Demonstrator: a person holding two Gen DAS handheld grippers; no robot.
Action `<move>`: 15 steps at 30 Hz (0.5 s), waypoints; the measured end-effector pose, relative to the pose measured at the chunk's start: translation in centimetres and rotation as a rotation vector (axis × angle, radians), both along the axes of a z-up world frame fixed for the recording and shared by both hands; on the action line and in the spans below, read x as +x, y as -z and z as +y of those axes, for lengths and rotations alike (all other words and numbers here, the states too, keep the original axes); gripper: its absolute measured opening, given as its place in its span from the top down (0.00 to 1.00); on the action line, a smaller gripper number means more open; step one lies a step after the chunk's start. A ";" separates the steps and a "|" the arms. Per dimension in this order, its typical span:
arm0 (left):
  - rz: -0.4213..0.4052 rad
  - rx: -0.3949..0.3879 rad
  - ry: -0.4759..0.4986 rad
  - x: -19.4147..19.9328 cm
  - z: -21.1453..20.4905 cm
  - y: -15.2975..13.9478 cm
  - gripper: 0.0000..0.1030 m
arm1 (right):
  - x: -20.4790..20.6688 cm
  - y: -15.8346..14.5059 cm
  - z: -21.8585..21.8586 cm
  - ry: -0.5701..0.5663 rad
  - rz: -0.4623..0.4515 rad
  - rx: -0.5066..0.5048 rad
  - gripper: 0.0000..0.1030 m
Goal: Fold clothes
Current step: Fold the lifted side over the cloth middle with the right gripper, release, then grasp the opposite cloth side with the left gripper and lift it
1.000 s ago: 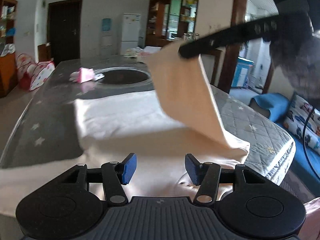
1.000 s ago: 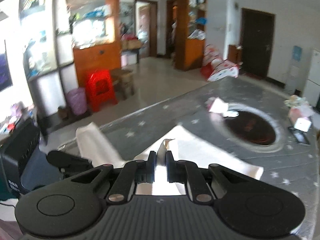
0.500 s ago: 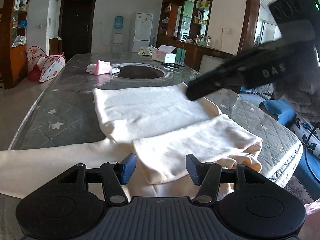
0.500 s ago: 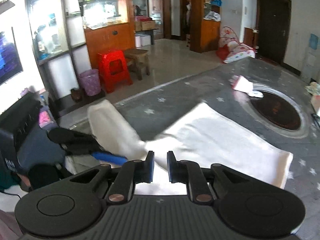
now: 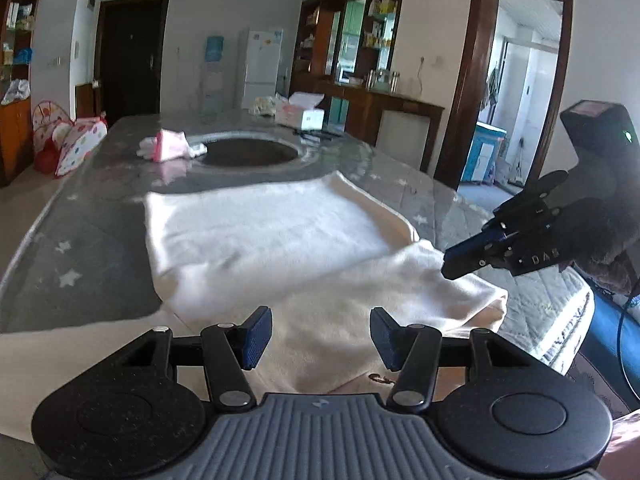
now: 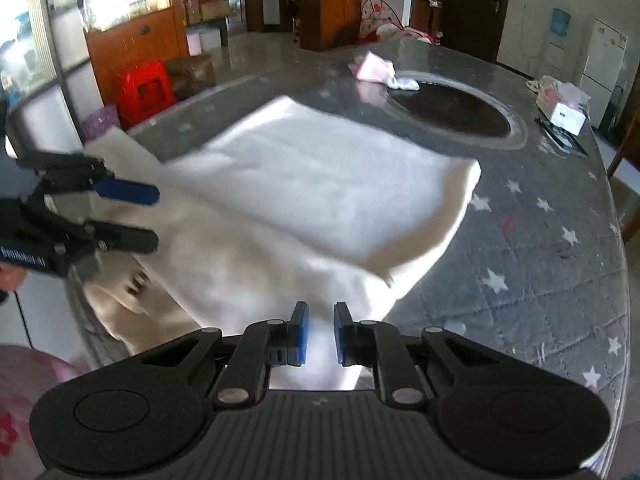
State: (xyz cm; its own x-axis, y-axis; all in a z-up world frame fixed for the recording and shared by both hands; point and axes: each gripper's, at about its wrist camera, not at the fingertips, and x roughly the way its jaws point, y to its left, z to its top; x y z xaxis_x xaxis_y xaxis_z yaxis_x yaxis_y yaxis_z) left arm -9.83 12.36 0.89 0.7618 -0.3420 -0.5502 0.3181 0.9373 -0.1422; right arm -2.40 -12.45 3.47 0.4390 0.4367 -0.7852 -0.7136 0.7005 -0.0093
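Note:
A cream garment (image 5: 272, 236) lies flat on the grey star-patterned table (image 5: 80, 232), with one part folded across its near half. It also shows in the right wrist view (image 6: 312, 184). My left gripper (image 5: 316, 336) is open and empty, just above the garment's near edge; it appears at the left of the right wrist view (image 6: 148, 216). My right gripper (image 6: 319, 334) is slightly open with nothing between the pads, over the garment's right side. It shows in the left wrist view (image 5: 452, 264) beside the folded part.
A pink and white cloth (image 5: 168, 148) lies beside a round dark recess (image 5: 248, 152) in the table's middle. A tissue box (image 6: 564, 112) and small items sit at the far end. A red stool (image 6: 146, 92) stands on the floor.
The right gripper carried the garment's flap across, laid it down, let go and drew back to the right. The left gripper stayed open.

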 end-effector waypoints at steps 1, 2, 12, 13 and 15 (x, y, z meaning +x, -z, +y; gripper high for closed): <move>0.011 0.002 -0.006 0.2 0.1 0.2 0.45 | 0.3 0.6 -0.2 0.011 0.012 -0.014 0.88; 0.022 0.004 -0.012 0.3 0.1 0.4 0.45 | 0.4 0.7 -0.3 0.014 0.015 -0.017 0.88; 0.036 0.000 -0.032 0.9 0.4 0.7 0.46 | 2.4 0.1 0.9 0.013 -0.035 0.024 0.88; 0.036 -0.002 -0.034 0.9 0.5 0.8 0.46 | 2.8 0.7 1.1 0.017 -0.024 0.019 0.88; 0.037 -0.005 -0.037 0.8 0.8 0.9 0.46 | 2.9 1.1 1.1 0.023 -0.015 0.014 0.88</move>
